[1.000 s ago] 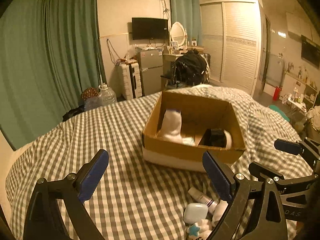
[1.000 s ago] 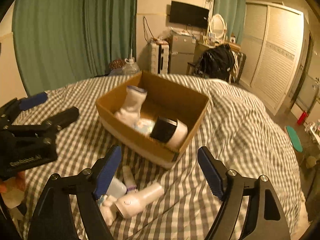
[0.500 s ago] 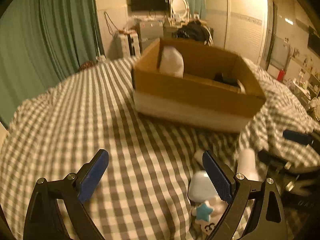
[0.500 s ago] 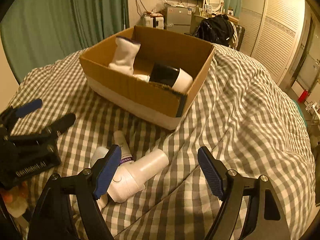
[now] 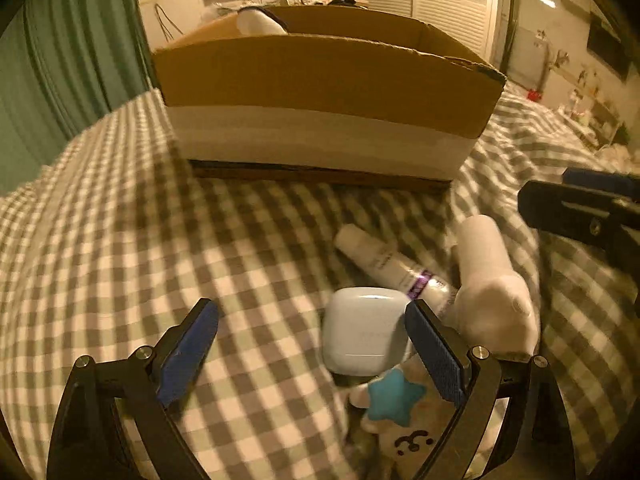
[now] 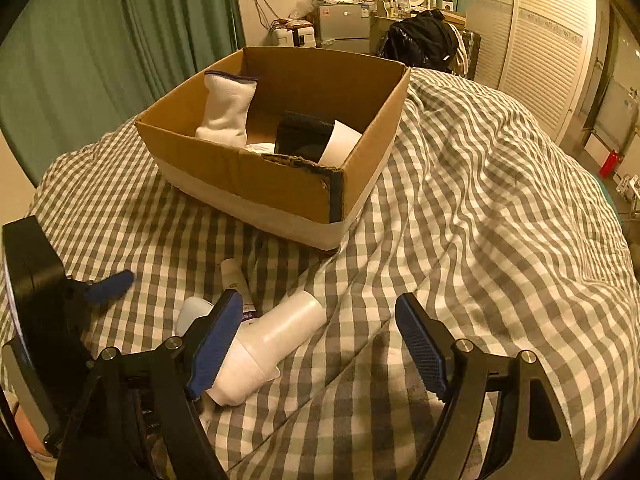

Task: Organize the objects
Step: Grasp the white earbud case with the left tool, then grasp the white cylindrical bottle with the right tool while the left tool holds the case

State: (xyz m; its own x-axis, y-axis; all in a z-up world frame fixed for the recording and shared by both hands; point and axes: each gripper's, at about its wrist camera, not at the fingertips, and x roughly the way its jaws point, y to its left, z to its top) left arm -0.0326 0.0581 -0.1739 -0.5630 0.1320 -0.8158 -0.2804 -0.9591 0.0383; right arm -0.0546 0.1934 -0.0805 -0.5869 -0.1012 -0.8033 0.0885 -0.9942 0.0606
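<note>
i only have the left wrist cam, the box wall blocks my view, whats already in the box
Observer: From the right wrist view, the cardboard box holds a white sock standing against its left wall.
Operator: anything else in there
Observer: Yes, a black and white cylinder lies on its side near the front right corner.
Operator: is my right gripper holding something
Observer: No. The right gripper is open and empty, with the white bottle lying on the bedspread beside its left finger, not between the fingers.
</note>
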